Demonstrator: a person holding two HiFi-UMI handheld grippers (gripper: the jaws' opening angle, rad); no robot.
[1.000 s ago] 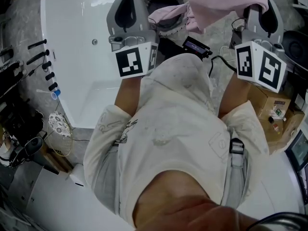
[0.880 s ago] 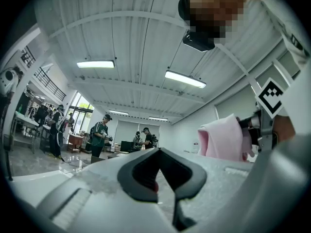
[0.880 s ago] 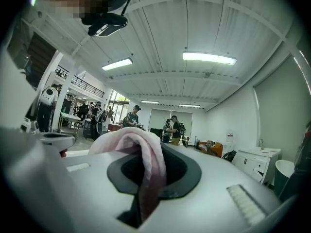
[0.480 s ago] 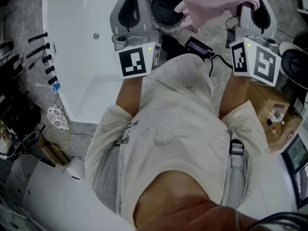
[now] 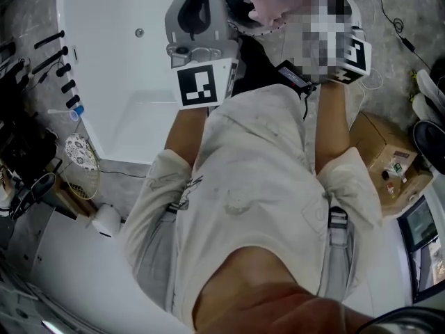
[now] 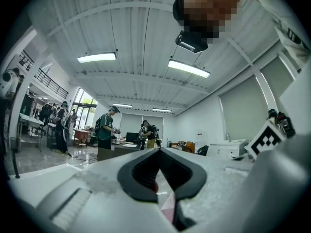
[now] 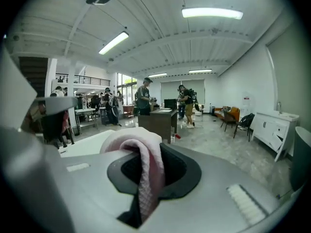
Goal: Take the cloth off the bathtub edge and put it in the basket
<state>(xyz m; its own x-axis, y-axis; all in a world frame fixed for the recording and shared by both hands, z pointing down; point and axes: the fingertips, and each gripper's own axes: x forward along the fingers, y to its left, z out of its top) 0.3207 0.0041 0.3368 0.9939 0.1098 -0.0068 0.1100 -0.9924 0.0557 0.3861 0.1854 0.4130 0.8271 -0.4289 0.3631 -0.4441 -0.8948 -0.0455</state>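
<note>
Now in hand: the carry-and-drop step, I judge. The cloth (image 7: 146, 178) is off the bathtub (image 5: 118, 82) edge and has been brought to the basket (image 5: 254, 26).
Right tool (image 7: 148, 152): clamped on a fold of the pink cloth, which drapes over its tips.
Left tool (image 6: 159, 154): jaws together at the tips, holding nothing I can name. A pale sliver low in the gap is unclear.
Cloth's place: bunched at the right tool, overlapping the basket's mouth in the head view. How high it hangs cannot be told.
Next move: probably lower it into the opening, then part the right jaws once the folds clear the rim.
In the way: the left tool sits just beside the basket mouth, and a black device (image 5: 295, 76) with a cable lies near.
Around: a cardboard box (image 5: 389, 152); people (image 7: 143, 101) well off in the hall.
</note>
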